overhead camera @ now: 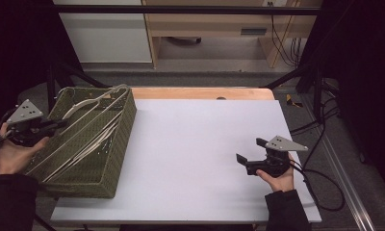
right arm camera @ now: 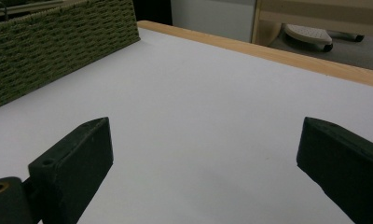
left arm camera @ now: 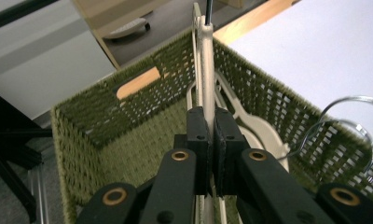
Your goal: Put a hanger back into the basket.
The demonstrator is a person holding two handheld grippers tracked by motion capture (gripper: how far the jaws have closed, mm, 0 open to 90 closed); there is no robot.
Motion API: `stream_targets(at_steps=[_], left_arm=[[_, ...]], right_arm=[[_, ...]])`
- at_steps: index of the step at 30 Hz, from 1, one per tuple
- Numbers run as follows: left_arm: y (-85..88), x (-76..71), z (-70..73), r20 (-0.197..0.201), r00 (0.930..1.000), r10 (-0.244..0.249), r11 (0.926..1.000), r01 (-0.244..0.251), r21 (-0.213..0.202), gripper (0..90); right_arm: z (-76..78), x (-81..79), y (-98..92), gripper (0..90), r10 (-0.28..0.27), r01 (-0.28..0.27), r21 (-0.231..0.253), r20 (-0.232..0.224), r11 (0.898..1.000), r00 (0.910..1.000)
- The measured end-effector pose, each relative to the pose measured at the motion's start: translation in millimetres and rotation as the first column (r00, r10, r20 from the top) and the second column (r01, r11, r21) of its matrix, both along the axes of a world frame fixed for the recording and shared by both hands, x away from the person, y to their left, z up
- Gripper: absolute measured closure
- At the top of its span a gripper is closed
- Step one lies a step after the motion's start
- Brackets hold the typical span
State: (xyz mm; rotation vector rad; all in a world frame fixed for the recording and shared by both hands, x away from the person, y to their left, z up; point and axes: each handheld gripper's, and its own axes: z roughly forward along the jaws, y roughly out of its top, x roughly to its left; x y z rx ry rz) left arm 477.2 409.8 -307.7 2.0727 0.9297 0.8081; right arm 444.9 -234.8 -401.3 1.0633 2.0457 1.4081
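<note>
A green woven basket [overhead camera: 125, 120] stands at the table's left edge and holds several cream hangers [overhead camera: 92, 134] with metal hooks. My left gripper [overhead camera: 60, 124] reaches over the basket's left rim. In the left gripper view its jaws [left arm camera: 211, 126] are shut on the thin arm of a cream hanger [left arm camera: 204, 60], which runs up past the basket's far wall [left arm camera: 142, 144]. A second hanger [left arm camera: 257, 128] and wire hooks [left arm camera: 348, 116] lie to the right of it. My right gripper [overhead camera: 250, 150] rests low over the white board at the right, open, with nothing between its jaws [right arm camera: 205, 140].
The white board [overhead camera: 195, 144] covers most of the table, with a wooden strip [overhead camera: 200, 93] along its far edge. The basket's side [right arm camera: 58, 42] lies far off in the right gripper view. Cables [overhead camera: 320, 178] trail off the table's right side. Furniture stands behind the table.
</note>
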Motion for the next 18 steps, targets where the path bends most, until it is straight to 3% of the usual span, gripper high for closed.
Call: stream_targets(at_steps=[9, 13, 18], left_arm=[[1.0, 5.0, -37.2, -0.059, 0.9972, 0.045, 0.9983, -0.043, 0.041, 86.6], [-0.9, 7.1, -54.0, -0.058, 0.9955, 0.075, 0.9965, -0.073, 0.040, 86.6], [1.8, 3.6, -63.9, -0.068, 0.9946, 0.079, 0.9963, -0.076, 0.040, 86.5]], right_arm=[[0.8, -0.3, -0.5, 4.0, 0.001, -0.001, 0.005, -0.001, 1.000, 1.0000], [0.7, -0.7, 0.0, 4.1, 0.004, -0.004, 0.010, -0.003, 1.000, 1.0000], [0.3, -0.1, 0.1, 4.2, 0.002, -0.002, 0.008, -0.005, 1.000, 1.0000]])
